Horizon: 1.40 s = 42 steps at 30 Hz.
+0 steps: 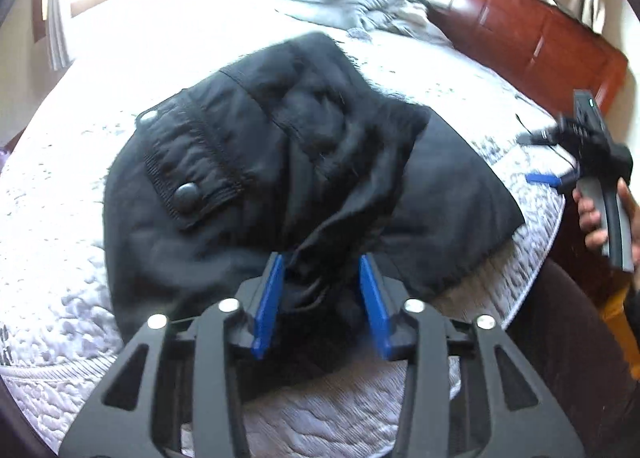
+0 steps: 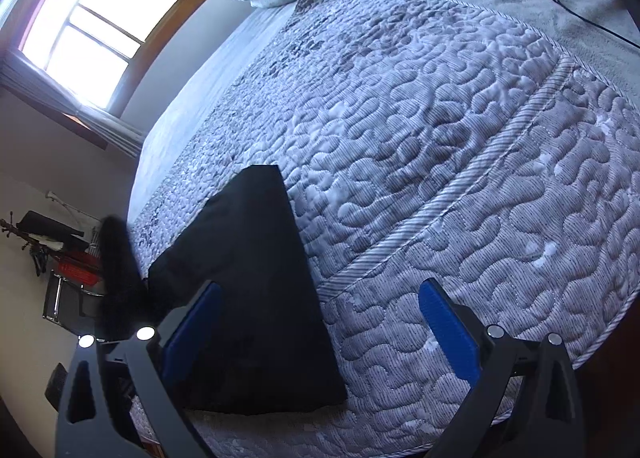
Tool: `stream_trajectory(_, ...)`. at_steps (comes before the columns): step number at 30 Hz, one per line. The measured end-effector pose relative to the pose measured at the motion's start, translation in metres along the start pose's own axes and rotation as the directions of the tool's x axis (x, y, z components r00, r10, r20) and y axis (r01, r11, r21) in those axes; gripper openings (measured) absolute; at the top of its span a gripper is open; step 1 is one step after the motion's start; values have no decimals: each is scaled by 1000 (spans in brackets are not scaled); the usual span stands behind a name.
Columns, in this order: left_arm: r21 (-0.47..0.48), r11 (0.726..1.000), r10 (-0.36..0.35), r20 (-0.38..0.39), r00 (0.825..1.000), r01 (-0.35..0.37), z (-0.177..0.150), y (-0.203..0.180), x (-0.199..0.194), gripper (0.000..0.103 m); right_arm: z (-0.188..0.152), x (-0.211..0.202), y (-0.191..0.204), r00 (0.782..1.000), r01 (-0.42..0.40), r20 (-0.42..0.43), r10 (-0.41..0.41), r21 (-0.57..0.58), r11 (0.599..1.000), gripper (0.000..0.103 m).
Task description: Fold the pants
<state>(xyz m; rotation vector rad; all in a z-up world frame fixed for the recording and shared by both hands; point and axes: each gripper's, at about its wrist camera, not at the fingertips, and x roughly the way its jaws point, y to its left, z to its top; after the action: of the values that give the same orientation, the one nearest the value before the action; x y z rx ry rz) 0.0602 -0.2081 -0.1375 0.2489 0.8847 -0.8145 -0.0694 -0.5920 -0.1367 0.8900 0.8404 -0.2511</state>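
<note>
two views. left wrist: the black pants point(image 1: 280, 162) lie bunched on the quilted bed point(image 1: 60, 290), a fold of cloth between the left gripper point(image 1: 322, 282)'s parted jaws; whether the pads press it, i cannot tell. right wrist: the right gripper point(image 2: 320, 322) hangs wide apart over the pants' near right edge, gripping nothing.

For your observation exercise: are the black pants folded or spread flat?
Folded: the black pants lie doubled in bunched layers on the mattress.
</note>
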Motion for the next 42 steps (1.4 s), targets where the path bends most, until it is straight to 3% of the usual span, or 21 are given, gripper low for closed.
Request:
stream_trajectory(1, 4, 1000, -9, 5, 1000, 9, -2, -1, -1, 45, 0, -1, 3, 1000, -11, 1, 11, -8, 1000, 100)
stream_trajectory(3, 9, 1000, -7, 23, 1000, 7, -4, -4, -6, 66, -1, -3, 11, 999, -37, 4, 38, -31, 999, 100)
stream_trajectory(7, -45, 999, -20, 123, 992, 25, -13, -10, -35, 87, -3, -10, 37, 993, -113, 6, 114, -97, 989, 100)
stream_trajectory(8, -78, 997, -3, 152, 988, 15, -13, -5, -44, 97, -4, -9, 44, 991, -134, -9, 134, -113, 985, 100)
stream_trajectory(10, -139, 990, 37, 176, 984, -13, -17, 8, -55, 97, -7, -5, 64, 983, -183, -58, 176, -155, 971, 100)
stream_trajectory(13, -268, 960, 113, 124, 986, -77, -9, 28, -54, 100, -17, 6, 97, 967, -248, -119, 225, -240, 939, 100)
stream_trajectory(18, -468, 848, 269, -28, 963, -251, -17, 80, -50, 100, -35, 32, 148, 978, -192, -159, 137, -412, 891, 100)
stream_trajectory(21, -515, 813, 280, -65, 958, -273, -19, 98, -56, 100, -42, 54, 165, 971, -190, -215, 105, -432, 881, 100)
stream_trajectory(26, -513, 811, 290, -65, 955, -282, -20, 103, -61, 100, -38, 83, 164, 943, -245, -302, 141, -338, 909, 100)
stream_trajectory(28, -508, 815, 285, -71, 956, -281, -23, 103, -60, 100, -38, 91, 164, 919, -313, -334, 211, -290, 904, 100)
stream_trajectory(30, -512, 811, 283, -82, 955, -284, -26, 104, -59, 100, -39, 98, 169, 906, -339, -356, 230, -282, 897, 100)
stream_trajectory(39, -562, 782, 262, -96, 960, -270, -39, 116, -54, 100, -43, 123, 194, 902, -336, -378, 210, -306, 891, 100)
stream_trajectory(42, -568, 776, 263, -100, 960, -272, -42, 118, -53, 100, -45, 125, 201, 921, -300, -349, 171, -358, 884, 94)
